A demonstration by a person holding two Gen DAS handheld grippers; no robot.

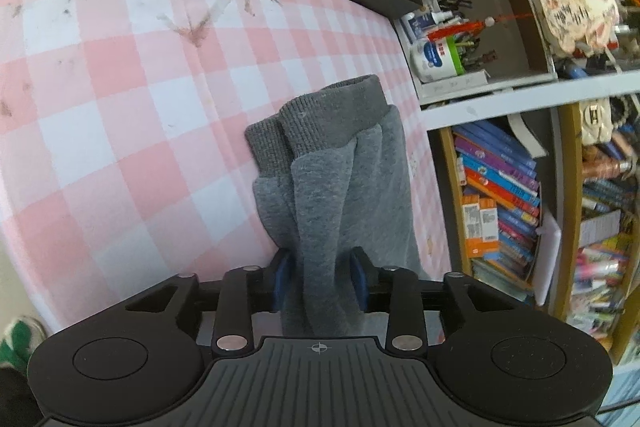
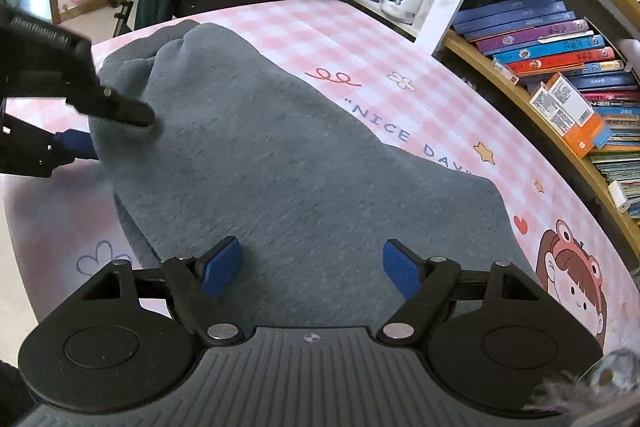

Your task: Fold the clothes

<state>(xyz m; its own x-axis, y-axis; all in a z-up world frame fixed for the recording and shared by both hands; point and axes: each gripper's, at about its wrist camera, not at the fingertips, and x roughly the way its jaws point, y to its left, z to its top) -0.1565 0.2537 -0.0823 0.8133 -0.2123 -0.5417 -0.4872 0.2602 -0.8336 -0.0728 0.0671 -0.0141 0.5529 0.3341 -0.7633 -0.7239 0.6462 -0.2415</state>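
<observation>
between left gripper (image 1: pixel 320 277) pads, pinched grey sweatpants (image 1: pixel 332 187); right gripper (image 2: pixel 312 269) spread above

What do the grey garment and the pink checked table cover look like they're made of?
Grey garment: soft fleece-type knit, probably cotton blend; matte, fuzzy surface, ribbed cuffs. Pink checked cover: likely printed vinyl or similar wipeable sheet; it lies smooth with slight sheen, sharp fold creases and printed cartoons, though coated fabric is possible.

The garment (image 2: pixel 280 167) lies on the table (image 2: pixel 360 39), bookshelf (image 2: pixel 560 67) to its right.
</observation>
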